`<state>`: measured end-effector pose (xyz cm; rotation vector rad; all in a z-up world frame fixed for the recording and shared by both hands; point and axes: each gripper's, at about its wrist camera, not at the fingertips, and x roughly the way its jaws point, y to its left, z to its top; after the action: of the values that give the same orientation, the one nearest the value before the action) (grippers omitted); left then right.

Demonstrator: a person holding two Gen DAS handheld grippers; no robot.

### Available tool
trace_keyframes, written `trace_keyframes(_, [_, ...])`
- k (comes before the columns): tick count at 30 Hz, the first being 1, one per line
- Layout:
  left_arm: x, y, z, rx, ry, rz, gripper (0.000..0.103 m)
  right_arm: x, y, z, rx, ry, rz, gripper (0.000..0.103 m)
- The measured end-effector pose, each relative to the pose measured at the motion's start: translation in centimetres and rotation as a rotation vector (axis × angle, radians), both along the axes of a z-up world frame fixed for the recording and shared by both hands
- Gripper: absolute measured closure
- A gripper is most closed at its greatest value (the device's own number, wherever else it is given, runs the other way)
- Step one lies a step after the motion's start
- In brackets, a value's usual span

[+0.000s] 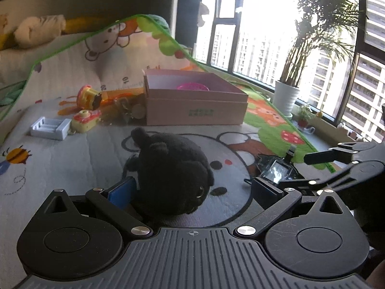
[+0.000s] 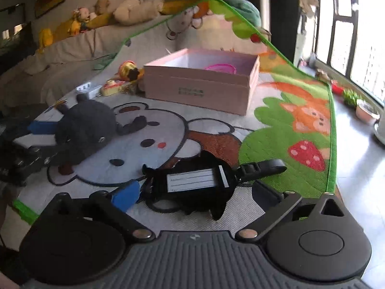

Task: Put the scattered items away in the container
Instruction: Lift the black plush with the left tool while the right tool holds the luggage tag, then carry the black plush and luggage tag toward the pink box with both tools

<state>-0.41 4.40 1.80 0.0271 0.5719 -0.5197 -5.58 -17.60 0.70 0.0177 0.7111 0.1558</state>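
Both grippers sit low over a cartoon play mat (image 2: 284, 130) spread across a bed.

Left gripper (image 1: 192, 190): jaws spread wide, one finger each side of a black plush toy (image 1: 170, 171). The blue pad (image 1: 121, 191) lies just beside the toy's left flank; whether it touches cannot be told. The right finger stands clear of the toy. The toy rests on the mat, not lifted.

Right gripper (image 2: 199, 193): jaws at full spread, fingers either side of a black luggage tag (image 2: 192, 185) lying flat on the mat. The tag has a white address card facing up and a strap pointing right. Neither pad presses on it.

Container: a pink cardboard box (image 2: 199, 86), open top, standing on the mat beyond both grippers. A pink round item (image 2: 220, 68) already lies inside.

Left of the box, on the mat: a red-and-yellow toy (image 1: 87, 96), a small yellow toy camera (image 1: 85, 119), and a white plastic holder (image 1: 50, 127), close together.

Window and a potted palm (image 1: 286, 96) at the right in the left wrist view.
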Motion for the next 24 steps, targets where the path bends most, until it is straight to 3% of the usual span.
trace_keyframes(3, [0.1,0.1,-0.2,0.0,0.012,0.013,0.0,1.3,0.1,-0.6,0.045,0.031,-0.011,0.0])
trace_keyframes(6, [0.3,0.2,-0.2,0.007,0.015,0.02,0.0,1.6,1.8,-1.1,-0.047,0.011,0.018,0.001])
trace_keyframes(9, [0.5,0.3,0.0,0.027,0.002,0.021,0.0,1.1,2.5,-0.9,-0.095,-0.019,0.061,0.018])
trace_keyframes(19, [3.0,-1.7,-0.1,0.106,-0.006,0.025,0.0,-0.8,2.3,1.3,-0.078,-0.074,0.064,0.019])
trace_keyframes(20, [3.2,-1.9,-0.2,0.108,-0.006,0.03,0.0,-1.0,2.3,1.7,-0.079,-0.085,0.069,0.037])
trace_keyframes(21, [3.2,-2.0,-0.2,0.111,-0.009,0.035,0.0,-1.1,2.3,2.0,-0.081,-0.087,0.077,0.048])
trace_keyframes(22, [3.2,-2.0,-0.2,0.111,-0.015,0.037,0.0,-1.1,2.3,2.2,-0.084,-0.085,0.076,0.055])
trace_keyframes(24, [2.9,-2.0,0.0,0.11,-0.031,0.032,0.006,-1.3,2.1,2.6,-0.09,-0.097,0.074,0.055])
